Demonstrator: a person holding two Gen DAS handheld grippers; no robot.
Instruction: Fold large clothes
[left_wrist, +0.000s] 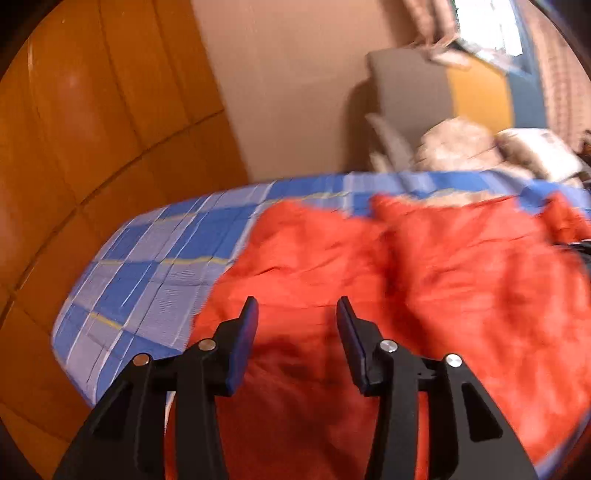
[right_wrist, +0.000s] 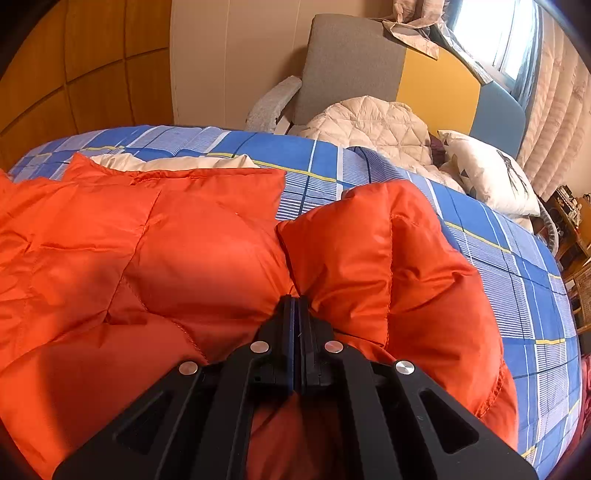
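A puffy orange quilted jacket (left_wrist: 406, 277) (right_wrist: 184, 240) lies spread on a bed with a blue checked cover (left_wrist: 147, 258) (right_wrist: 517, 277). Its cream lining (right_wrist: 166, 162) shows at the far edge. In the left wrist view, which is motion-blurred, my left gripper (left_wrist: 297, 301) hovers over the jacket's near left part, open, with nothing between its blue pads. My right gripper (right_wrist: 295, 298) is shut at the crease where a bulging sleeve (right_wrist: 388, 251) meets the body. Orange fabric puckers toward its tips and looks pinched there.
A grey armchair (right_wrist: 351, 55) stands behind the bed with a cream quilted coat (right_wrist: 369, 122) on it. A white pillow (right_wrist: 487, 173) lies at the far right. Wooden wardrobe panels (left_wrist: 92, 110) line the left side, and shelves (right_wrist: 576, 236) stand at the right edge.
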